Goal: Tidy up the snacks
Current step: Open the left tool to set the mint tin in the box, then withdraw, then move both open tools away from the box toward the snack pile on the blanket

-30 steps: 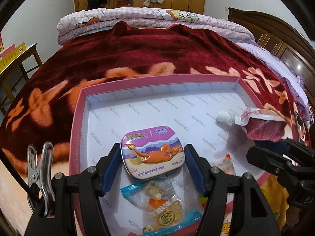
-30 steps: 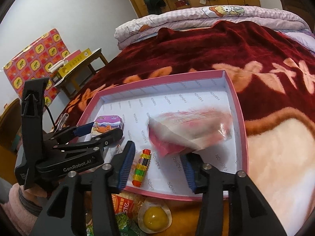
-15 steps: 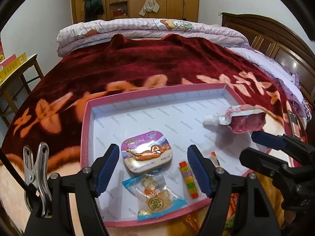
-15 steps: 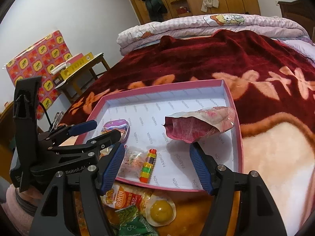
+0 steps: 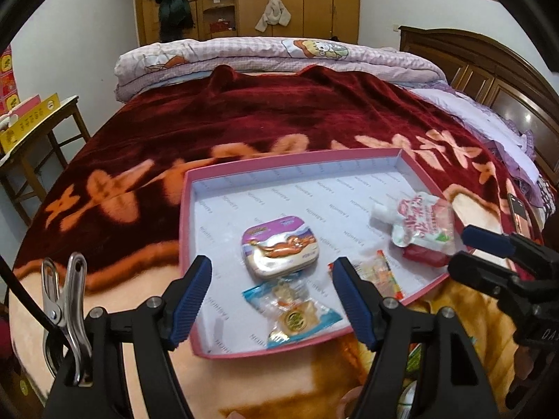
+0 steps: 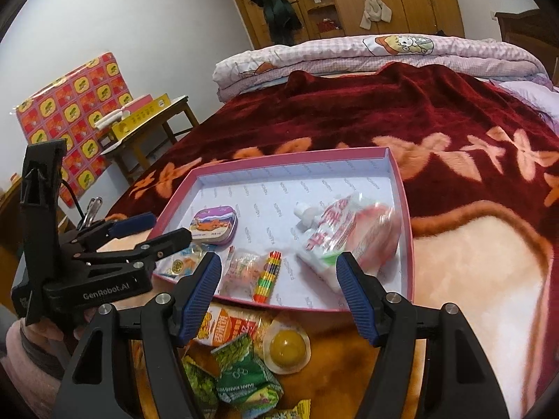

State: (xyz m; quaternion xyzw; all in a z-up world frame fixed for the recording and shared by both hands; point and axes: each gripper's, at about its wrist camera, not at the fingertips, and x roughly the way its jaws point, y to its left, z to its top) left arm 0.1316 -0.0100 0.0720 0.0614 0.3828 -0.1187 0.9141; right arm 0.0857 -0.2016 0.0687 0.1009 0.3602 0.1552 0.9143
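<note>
A pink tray point(image 5: 185, 230) with a white floor lies on the blanket. In it are a purple cartoon tin point(image 5: 279, 248), a blue-edged candy wrapper point(image 5: 293, 314), a clear gummy packet point(image 5: 380, 272) and a white-and-red spouted pouch point(image 5: 419, 223). My left gripper point(image 5: 271, 265) hangs open above the tray's near edge, with nothing between its pads. In the right wrist view my right gripper point(image 6: 278, 265) is open too, just short of the tray point(image 6: 407, 244), where the pouch point(image 6: 335, 230), a rainbow candy strip point(image 6: 268, 274) and the tin point(image 6: 215, 225) lie. The left gripper point(image 6: 153, 230) shows at the left.
Loose snacks lie on the blanket in front of the tray: green packets point(image 6: 241, 373), a yellow jelly cup point(image 6: 286, 347), an orange packet point(image 6: 223, 324). A phone point(image 5: 517, 209) lies right of the tray. A wooden table point(image 5: 42, 129) stands left of the bed, a folded quilt point(image 5: 272, 56) at its far end.
Both grippers have drawn back and up from the tray. The left jaws no longer flank the tin. The pouch left the right gripper and now lies flat in the tray; the right jaws stand wider.
</note>
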